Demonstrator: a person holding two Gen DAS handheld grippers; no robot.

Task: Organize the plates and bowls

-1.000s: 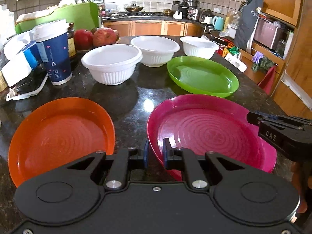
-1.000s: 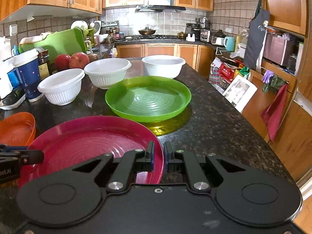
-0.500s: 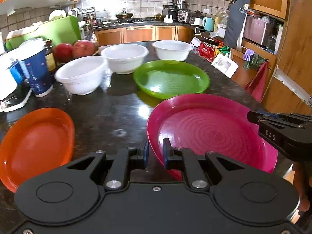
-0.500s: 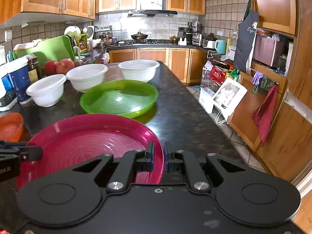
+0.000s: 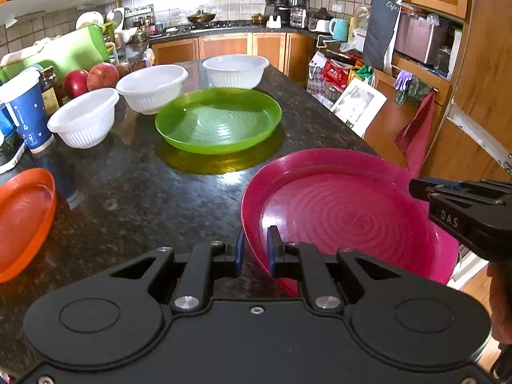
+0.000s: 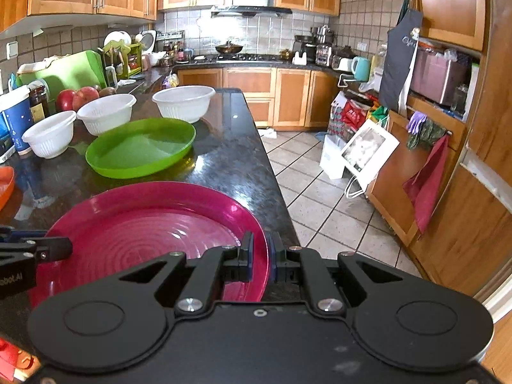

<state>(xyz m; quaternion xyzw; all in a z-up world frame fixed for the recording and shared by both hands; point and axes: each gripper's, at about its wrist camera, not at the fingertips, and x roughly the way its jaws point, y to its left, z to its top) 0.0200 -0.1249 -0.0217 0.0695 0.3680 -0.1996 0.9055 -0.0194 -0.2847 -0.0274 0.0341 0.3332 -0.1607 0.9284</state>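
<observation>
Both grippers grip one magenta plate [image 5: 345,211] by its near rim. My left gripper [image 5: 256,247] is shut on the plate's left side, and my right gripper [image 6: 260,249] is shut on the right side of the magenta plate [image 6: 153,224]. The plate hangs low at the counter's right edge. Each view shows the other gripper's tip: the right gripper [image 5: 416,188] and the left gripper [image 6: 64,248]. A green plate [image 5: 217,121] lies beyond, with three white bowls [image 5: 83,118] [image 5: 152,86] [image 5: 235,70] behind it. An orange plate [image 5: 22,217] lies at far left.
A blue paper cup [image 5: 27,108], apples [image 5: 102,75] and a green cutting board [image 5: 70,51] crowd the counter's back left. The dark stone counter [image 6: 236,166] ends on the right above a tiled floor [image 6: 320,208]. Bags and a red cloth [image 6: 425,179] line the cabinets there.
Both grippers have carried the magenta plate to the right along the counter. The orange plate and the bowls have slid toward the left of both views.
</observation>
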